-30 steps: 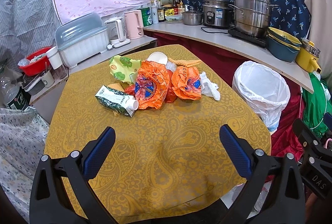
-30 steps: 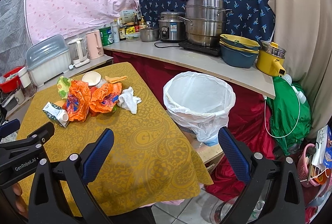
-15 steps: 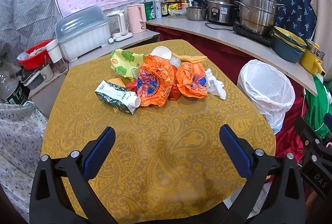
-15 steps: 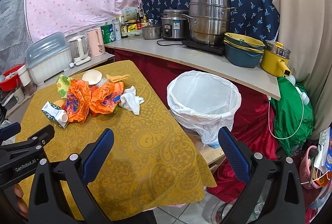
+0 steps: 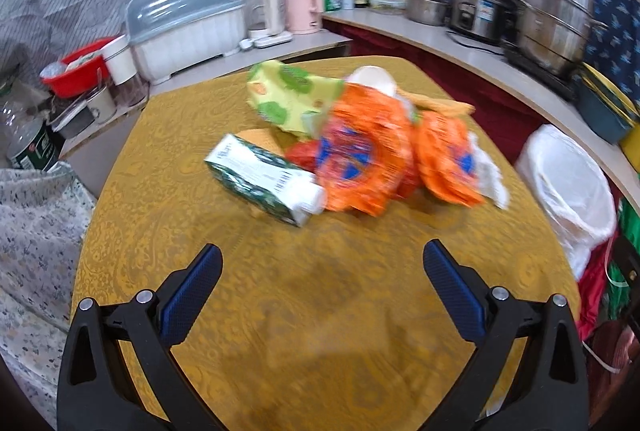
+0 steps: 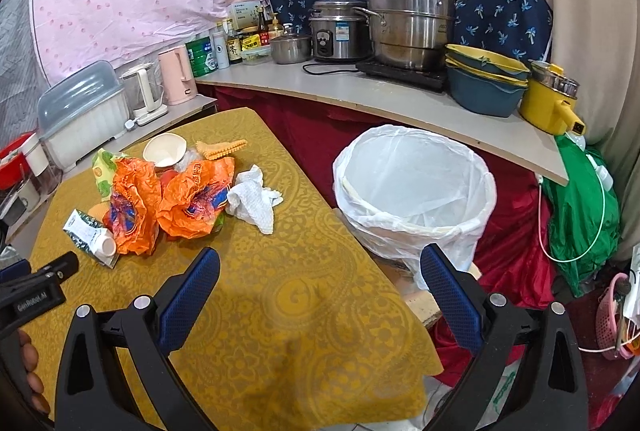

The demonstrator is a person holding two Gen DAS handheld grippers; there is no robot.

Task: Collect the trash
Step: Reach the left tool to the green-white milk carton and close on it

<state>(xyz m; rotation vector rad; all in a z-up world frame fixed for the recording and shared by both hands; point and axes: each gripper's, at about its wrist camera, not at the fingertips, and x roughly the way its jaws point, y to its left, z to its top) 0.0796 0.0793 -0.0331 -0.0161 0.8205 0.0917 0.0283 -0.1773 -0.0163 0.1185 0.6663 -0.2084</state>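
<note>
A heap of trash lies on the yellow-clothed table (image 5: 320, 311): a green and white carton (image 5: 262, 181), two crumpled orange bags (image 5: 362, 159), a yellow-green wrapper (image 5: 286, 97), a white cup (image 5: 374, 79) and a white crumpled tissue (image 6: 254, 201). My left gripper (image 5: 322, 267) hovers open just short of the carton, nothing between its blue pads. The right gripper (image 6: 320, 271) is open too, over the table's right edge, between the heap (image 6: 172, 191) and the white-lined bin (image 6: 412, 191).
The bin stands on the floor right of the table. A counter (image 6: 400, 99) behind holds steel pots, a rice cooker, bowls and a yellow pot. A dish box (image 5: 188, 27) and kettles sit at the back left. A green bag (image 6: 580, 207) hangs at the right.
The left gripper has moved forward toward the heap, so the carton and bags look larger and blurred. The right gripper has drifted slightly forward; both stay open.
</note>
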